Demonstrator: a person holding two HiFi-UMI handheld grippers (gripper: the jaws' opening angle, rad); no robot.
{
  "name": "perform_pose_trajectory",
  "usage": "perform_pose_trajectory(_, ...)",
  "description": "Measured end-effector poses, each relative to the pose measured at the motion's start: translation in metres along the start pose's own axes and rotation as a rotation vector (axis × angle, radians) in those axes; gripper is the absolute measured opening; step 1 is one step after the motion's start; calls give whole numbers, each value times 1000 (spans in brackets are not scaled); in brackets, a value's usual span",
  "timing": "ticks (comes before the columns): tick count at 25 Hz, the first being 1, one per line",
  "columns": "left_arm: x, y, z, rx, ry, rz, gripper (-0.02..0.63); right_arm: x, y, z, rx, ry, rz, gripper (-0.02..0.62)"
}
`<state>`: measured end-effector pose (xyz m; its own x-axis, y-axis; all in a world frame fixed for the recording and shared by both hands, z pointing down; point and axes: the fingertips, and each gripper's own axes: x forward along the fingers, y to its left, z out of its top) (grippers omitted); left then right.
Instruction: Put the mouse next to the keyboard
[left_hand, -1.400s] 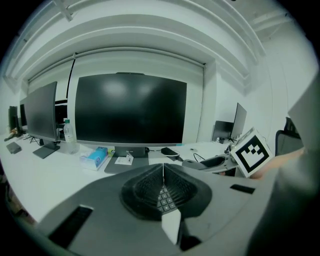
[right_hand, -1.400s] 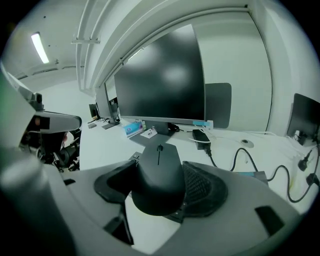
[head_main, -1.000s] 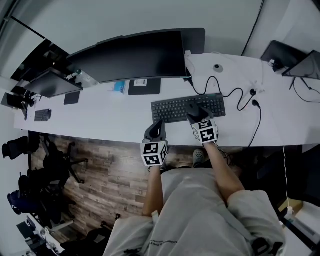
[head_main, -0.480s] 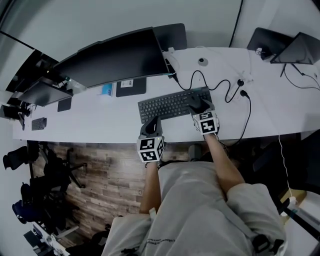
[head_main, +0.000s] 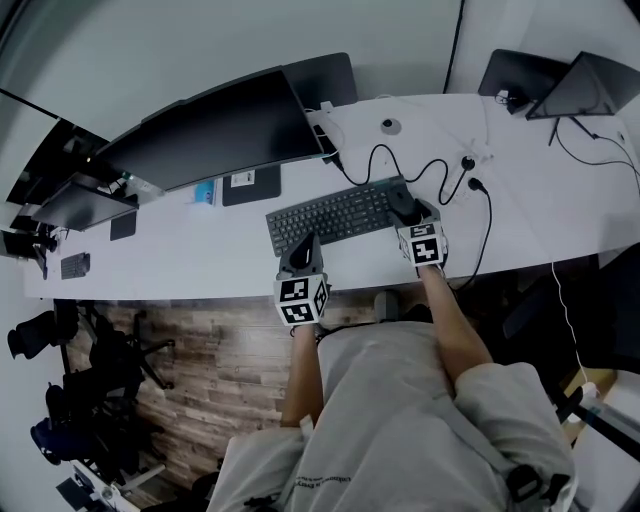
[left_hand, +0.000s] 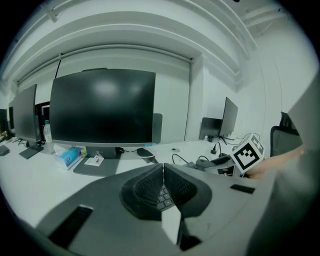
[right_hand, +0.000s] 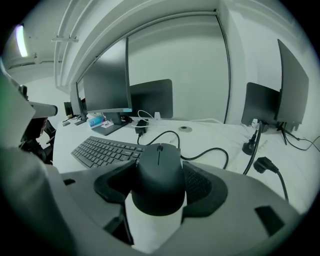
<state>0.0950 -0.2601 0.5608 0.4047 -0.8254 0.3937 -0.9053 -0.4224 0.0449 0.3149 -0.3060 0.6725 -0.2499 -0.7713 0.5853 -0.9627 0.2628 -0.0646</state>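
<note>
The right gripper (right_hand: 159, 192) has its fingers closed on the black mouse (right_hand: 159, 172), holding it at the right end of the keyboard (head_main: 330, 215), low over the white surface (head_main: 200, 255); touching it or not, I cannot tell. A black cable (right_hand: 205, 150) loops just beyond. The left gripper (left_hand: 163, 180) hangs at the keyboard's near edge, fingers pressed together on nothing. The carry looks nearly done: next, set the mouse flat on bare surface just right of the keyboard, clear of the cable, then loosen the fingers
</note>
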Motion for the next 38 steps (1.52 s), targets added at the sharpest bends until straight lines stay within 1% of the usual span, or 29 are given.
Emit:
perform_pose_trajectory(6, 7, -4, -1, -9, 2, -4, 25, -1, -31, -12, 37, 22, -51, 298)
perform_pose_trajectory(13, 9, 0, -4, -25, 8, 16, 25, 0, -60, -33, 83, 67, -101, 298)
perform_pose_trajectory(19, 8, 3, -12, -26, 29, 26, 25, 3, -73, -52, 101, 107, -126, 298)
perform_pose_trajectory(24, 7, 4, -15, -26, 40, 33, 25, 5, -75, -66, 116, 136, -132, 298)
perform_pose_trajectory(30, 6, 1, -30, -58, 58, 34, 25, 6, -78, -66, 104, 135, -105, 307)
perform_pose_trajectory(32, 4, -3, -41, -68, 79, 31, 25, 3, -79, -67, 88, 134, -115, 327)
perform_pose_trajectory(38, -8, -10, -73, -106, 135, 29, 25, -18, -69, -62, 29, 116, -133, 327)
